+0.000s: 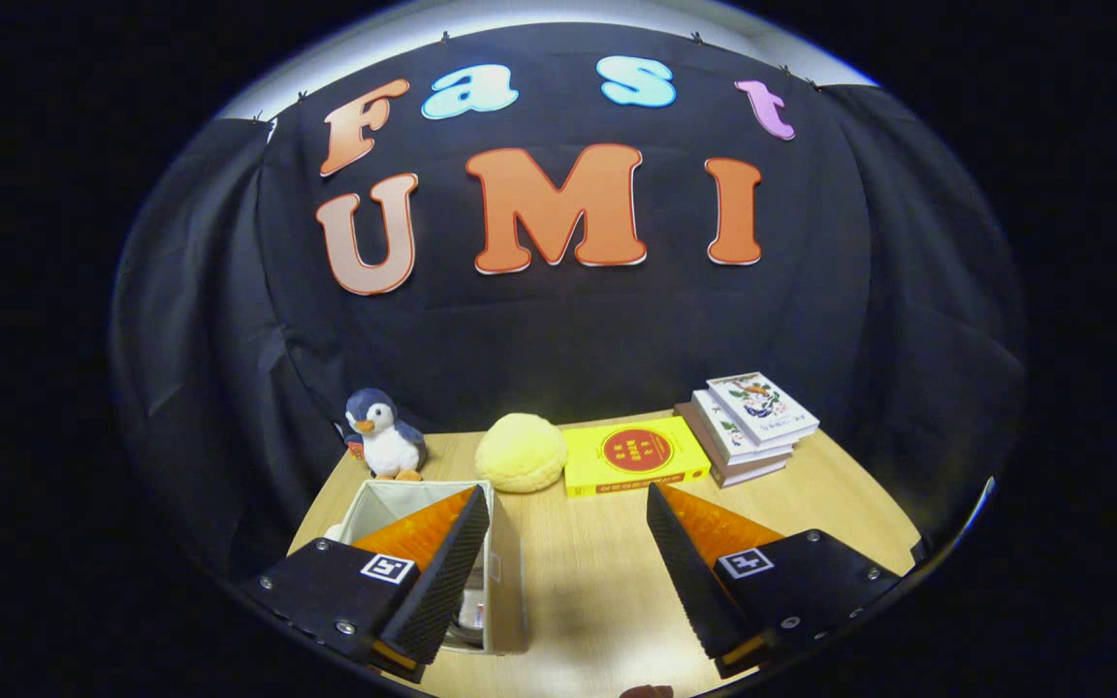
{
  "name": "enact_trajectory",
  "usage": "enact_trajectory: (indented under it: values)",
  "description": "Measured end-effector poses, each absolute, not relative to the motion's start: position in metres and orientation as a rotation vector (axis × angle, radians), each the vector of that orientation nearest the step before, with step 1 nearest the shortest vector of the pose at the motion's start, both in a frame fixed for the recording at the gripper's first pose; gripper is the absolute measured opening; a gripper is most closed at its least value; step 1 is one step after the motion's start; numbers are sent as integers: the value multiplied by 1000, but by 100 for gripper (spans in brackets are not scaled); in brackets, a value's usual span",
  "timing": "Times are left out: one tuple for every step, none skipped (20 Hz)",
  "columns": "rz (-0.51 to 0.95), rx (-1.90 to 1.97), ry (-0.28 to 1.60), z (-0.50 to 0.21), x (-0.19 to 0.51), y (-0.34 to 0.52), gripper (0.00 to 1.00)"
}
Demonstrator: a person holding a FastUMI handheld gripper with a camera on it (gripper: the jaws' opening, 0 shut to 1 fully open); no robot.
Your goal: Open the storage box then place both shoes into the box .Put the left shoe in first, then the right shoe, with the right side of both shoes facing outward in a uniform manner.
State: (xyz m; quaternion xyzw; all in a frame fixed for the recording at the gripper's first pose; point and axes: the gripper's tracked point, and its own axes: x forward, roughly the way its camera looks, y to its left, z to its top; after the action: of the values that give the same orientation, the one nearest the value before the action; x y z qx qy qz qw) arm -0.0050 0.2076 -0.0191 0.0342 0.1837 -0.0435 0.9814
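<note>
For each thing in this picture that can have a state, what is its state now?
gripper: open, nothing between its fingers
storage box: top open, behind the left finger
plush penguin: upright
stack of books: closed, piled unevenly
yellow book: closed, lying flat

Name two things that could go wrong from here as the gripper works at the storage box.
1. The open gripper has one finger over the storage box; lowering it carelessly might knock the wall.
2. The plush penguin stands close behind the box; pushing the box back could topple it.
</note>
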Motion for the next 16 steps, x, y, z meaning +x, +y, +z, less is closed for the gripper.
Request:
enact_trajectory:
  values:
    - [-82,76,345,-10,-8,202,98]
    - [-79,84,323,0,-10,195,98]
    - [-81,89,301,8,-13,186,98]
    - [-88,84,279,15,-15,175,98]
    - [-98,79,256,22,-17,164,98]
    - [-100,74,230,29,-20,154,98]
    - [-101,75,206,37,-22,145,98]
    - [-100,77,181,43,-23,134,98]
    - [-102,81,162,47,-24,123,98]
    - [-105,83,153,50,-27,112,98]
    - [-108,84,144,52,-28,99,98]
    - [-115,81,140,53,-30,86,98]
    - [-122,77,138,53,-31,73,98]
    - [-125,74,137,53,-33,61,98]
    - [-123,73,136,54,-35,50,98]
    - [-124,73,135,54,-37,38,98]
